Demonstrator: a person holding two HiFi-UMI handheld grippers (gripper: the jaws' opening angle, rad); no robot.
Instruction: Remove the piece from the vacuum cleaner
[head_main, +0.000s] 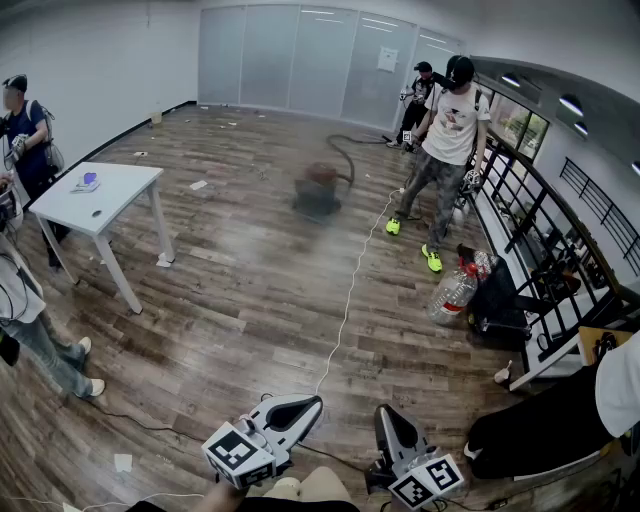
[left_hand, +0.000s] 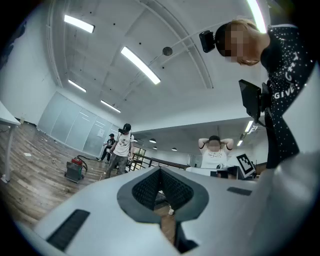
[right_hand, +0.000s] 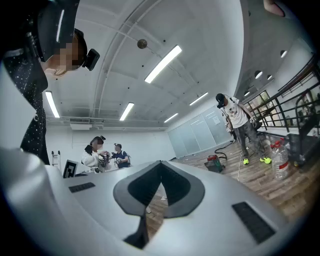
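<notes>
A red and grey vacuum cleaner stands far off on the wooden floor, with a dark hose curling behind it. It also shows small in the left gripper view as the vacuum cleaner and in the right gripper view as the vacuum cleaner. My left gripper and right gripper are held low at the bottom of the head view, both shut and empty, several metres from the vacuum. In both gripper views the jaws meet tip to tip with nothing between them.
A white cable runs along the floor from near me toward the vacuum. A white table stands left. A person stands right of the vacuum, by a black railing and a large water bottle. Other people stand around the edges.
</notes>
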